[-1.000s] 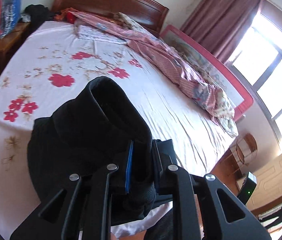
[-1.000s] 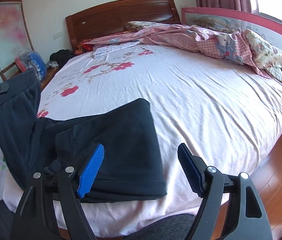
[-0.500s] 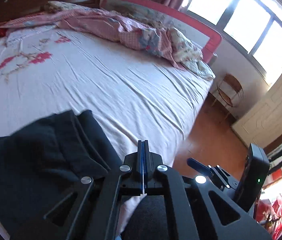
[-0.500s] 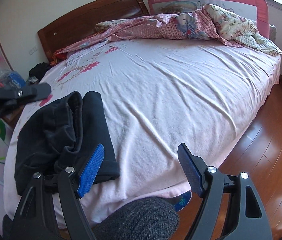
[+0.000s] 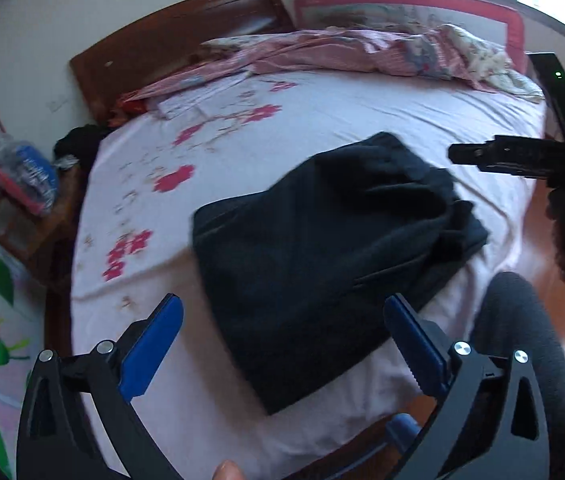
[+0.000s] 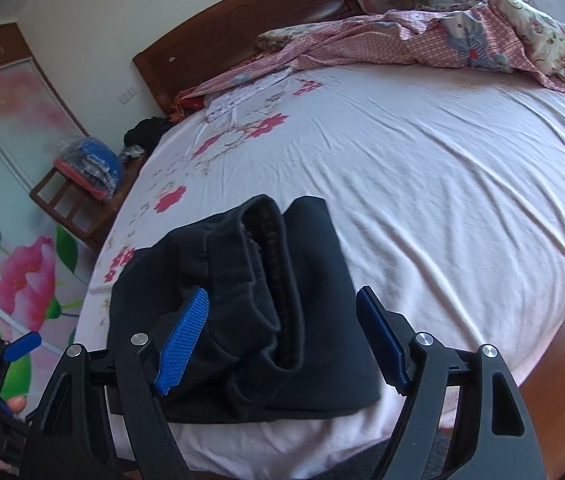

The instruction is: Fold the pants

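Released since a moment ago, the dark pants [image 5: 322, 240] lie folded near the bed's [image 6: 442, 168] near edge; left gripper [image 5: 282, 336] and right gripper [image 6: 282, 332] both gape empty above them.

Pants [image 5: 322, 248] motion-blurred; right claw [image 5: 478, 156] tips indistinct.

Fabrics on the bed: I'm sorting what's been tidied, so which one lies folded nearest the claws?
The dark pants, a compact folded stack at the near edge; the pink checked quilt lies rumpled by the headboard.
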Demonstrator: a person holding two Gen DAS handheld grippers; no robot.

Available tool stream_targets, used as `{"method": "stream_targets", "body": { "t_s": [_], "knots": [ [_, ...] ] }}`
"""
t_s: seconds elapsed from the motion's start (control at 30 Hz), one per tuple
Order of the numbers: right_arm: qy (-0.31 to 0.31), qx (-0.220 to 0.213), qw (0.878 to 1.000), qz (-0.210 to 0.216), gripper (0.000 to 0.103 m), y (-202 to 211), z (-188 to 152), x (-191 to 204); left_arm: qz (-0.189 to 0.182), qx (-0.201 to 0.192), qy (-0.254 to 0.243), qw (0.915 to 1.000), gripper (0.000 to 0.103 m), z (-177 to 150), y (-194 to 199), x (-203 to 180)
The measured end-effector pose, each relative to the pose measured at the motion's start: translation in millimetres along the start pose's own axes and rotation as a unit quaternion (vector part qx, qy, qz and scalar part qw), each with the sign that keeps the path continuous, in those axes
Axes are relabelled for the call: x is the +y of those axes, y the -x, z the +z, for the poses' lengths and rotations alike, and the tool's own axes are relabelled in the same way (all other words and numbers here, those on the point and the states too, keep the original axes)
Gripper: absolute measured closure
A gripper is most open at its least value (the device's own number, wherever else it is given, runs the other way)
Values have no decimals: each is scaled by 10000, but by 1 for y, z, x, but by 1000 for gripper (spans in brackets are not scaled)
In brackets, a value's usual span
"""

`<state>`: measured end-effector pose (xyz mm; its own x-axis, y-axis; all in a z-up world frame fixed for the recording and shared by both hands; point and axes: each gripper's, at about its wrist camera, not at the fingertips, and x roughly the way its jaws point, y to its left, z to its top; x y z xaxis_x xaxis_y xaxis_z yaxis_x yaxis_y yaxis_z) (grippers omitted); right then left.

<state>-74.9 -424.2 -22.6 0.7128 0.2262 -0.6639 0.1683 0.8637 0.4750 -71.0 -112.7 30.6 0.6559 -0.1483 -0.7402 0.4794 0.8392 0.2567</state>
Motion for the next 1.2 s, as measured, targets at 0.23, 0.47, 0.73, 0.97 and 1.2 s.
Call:
{"method": "stream_targets", "body": {
  "t_s": [0.23, 0.47, 0.73, 0.97, 1.2],
  "knots": [
    [-838, 746, 9931, 344, 27, -51, -3, -8, 475, 415, 1434, 9877, 2, -40, -15, 82],
    [-588, 814, 9943, 368, 73, -48, -10, 6, 486, 433, 1564, 9855, 2, -37, -30, 75],
    [-457, 124, 9984, 294, 81, 12, 1, 11, 558, 251, 1359, 9888, 2, -23, -20, 72],
    [-1493, 837, 9846, -349, 21, -24, -45, -68, 541, 361, 1168, 9910, 2, -24, -29, 62],
    [-1243, -303, 9884, -820, 21, 40, -18, -32, 683, 429, 1153, 9900, 2, -28, -29, 62]
  ]
}}
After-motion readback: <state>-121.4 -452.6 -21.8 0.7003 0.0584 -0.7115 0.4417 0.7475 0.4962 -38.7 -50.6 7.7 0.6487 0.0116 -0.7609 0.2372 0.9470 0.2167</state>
